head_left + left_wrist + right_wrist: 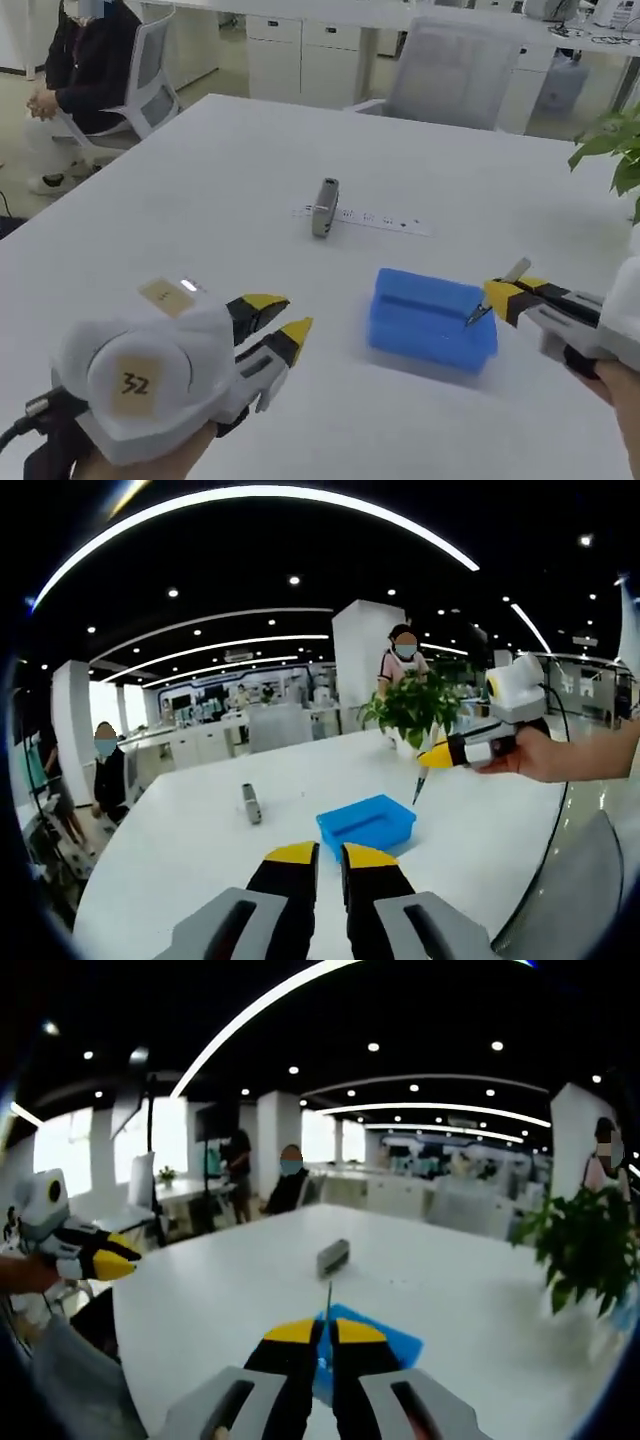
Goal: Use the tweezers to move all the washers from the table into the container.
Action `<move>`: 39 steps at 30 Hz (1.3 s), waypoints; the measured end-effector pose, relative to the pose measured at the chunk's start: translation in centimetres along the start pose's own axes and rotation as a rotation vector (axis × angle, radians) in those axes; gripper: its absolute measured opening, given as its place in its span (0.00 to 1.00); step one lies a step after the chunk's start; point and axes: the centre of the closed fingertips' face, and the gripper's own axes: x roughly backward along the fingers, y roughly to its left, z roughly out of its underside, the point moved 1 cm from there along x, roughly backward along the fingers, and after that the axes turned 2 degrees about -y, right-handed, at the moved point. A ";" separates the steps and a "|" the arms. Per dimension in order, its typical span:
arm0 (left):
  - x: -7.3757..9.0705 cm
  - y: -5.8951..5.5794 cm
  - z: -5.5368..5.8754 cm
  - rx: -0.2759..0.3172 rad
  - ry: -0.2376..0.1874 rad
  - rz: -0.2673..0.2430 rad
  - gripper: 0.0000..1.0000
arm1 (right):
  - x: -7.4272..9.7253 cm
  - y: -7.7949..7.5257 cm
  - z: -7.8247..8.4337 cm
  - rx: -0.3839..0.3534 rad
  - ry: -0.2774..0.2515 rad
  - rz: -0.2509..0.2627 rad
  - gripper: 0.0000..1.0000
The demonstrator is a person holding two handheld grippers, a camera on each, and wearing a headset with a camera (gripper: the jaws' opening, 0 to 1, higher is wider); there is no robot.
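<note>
Left gripper is nearest, hovering over the white table; jaws have a narrow gap with nothing between. Tan card lies at its 10 o'clock. Blue rectangular container sits at the gripper's 3 o'clock; the inside is blurred, so contents cannot be told. Right gripper is at the container's 3 o'clock edge, jaws pinching the tweezers. Their long axis slants, tip pointing to 7 o'clock, over the container's right rim. Power strip and grey block lie at 12 o'clock, further off.
</note>
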 end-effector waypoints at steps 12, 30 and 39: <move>-0.8 -4.7 -4.0 -0.012 -0.062 0.264 0.00 | 2.0 3.8 0.5 0.069 0.043 -0.170 0.01; -2.7 -10.1 -5.7 0.048 0.030 0.676 0.20 | 3.5 8.0 0.6 0.186 0.083 -0.389 0.02; -2.9 -12.3 -4.8 0.061 0.093 0.842 0.16 | 4.0 9.3 2.0 0.214 0.136 -0.460 0.02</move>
